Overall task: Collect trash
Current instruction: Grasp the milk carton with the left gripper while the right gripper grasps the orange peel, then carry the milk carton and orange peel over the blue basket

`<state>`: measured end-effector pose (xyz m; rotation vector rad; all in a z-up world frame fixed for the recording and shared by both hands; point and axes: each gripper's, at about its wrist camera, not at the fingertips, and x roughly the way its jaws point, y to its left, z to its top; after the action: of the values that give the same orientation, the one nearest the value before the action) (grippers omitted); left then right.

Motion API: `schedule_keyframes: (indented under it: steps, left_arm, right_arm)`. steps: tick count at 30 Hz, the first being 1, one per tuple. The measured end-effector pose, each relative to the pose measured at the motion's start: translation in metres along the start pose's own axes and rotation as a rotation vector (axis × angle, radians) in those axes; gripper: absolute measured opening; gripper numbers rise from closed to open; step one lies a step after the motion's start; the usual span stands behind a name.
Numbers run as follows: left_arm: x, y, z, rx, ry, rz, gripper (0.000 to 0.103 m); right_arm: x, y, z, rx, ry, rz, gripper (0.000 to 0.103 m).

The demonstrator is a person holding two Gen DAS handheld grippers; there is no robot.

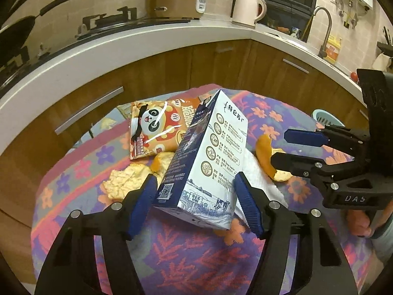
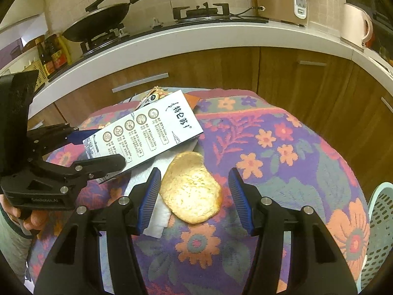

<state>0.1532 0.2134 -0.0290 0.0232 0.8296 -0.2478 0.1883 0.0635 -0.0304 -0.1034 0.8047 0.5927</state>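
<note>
Worktop under a flowered cloth carried all the trash, spread where both hands could reach it. The milk carton, the biggest piece, stood tilted between the fingers of the left gripper, its lower end lifted off the cloth; the fingers stood partly open, bracketing its sides. The far one seemed to touch the carton while the near one showed a sliver of gap, so whether they truly gripped it could not be told from this view. Beyond those fingers lay the panda snack bag, flat, with orange peel pieces just beside the near finger. A white paper towel lay under the carton and reached beneath the right gripper's near finger. The right gripper hung partly open over a cupped peel, which rested between its fingers touching neither, probably lined up for a pinch. A pale basket waited outside the far finger, likely the place for the trash.
</note>
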Motion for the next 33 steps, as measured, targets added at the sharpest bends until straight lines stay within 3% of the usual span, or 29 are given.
schedule_keyframes:
  steps: [4,10,14,20,23,29,33]
  left_arm:
    - [-0.007,-0.007,-0.003,0.012,-0.018,0.031,0.055]
    - [-0.020,-0.002,-0.009,-0.036,-0.049,0.018,0.053]
    - [-0.029,0.006,-0.013,-0.094,-0.068,-0.007,0.041]
    - [-0.034,0.004,-0.019,-0.087,-0.062,-0.008,0.041]
    - [-0.037,0.004,-0.022,-0.100,-0.069,-0.027,0.040]
    - [-0.047,-0.002,-0.028,-0.097,-0.084,-0.034,0.040]
    - [-0.054,-0.008,-0.032,-0.098,-0.094,-0.038,0.039]
  right_arm:
    - [0.004,0.004,0.000,-0.016,0.011,-0.011,0.058]
    - [0.013,0.007,0.001,-0.030,0.046,-0.044,0.062]
    - [0.022,0.010,0.000,-0.036,0.074,-0.077,0.062]
    - [0.028,0.006,-0.003,-0.019,0.102,-0.077,0.061]
    - [0.025,0.007,-0.006,-0.027,0.096,-0.071,0.044]
    - [0.012,0.009,-0.009,-0.040,0.050,-0.087,0.021]
    - [0.001,0.009,-0.014,-0.050,0.030,-0.103,0.016]
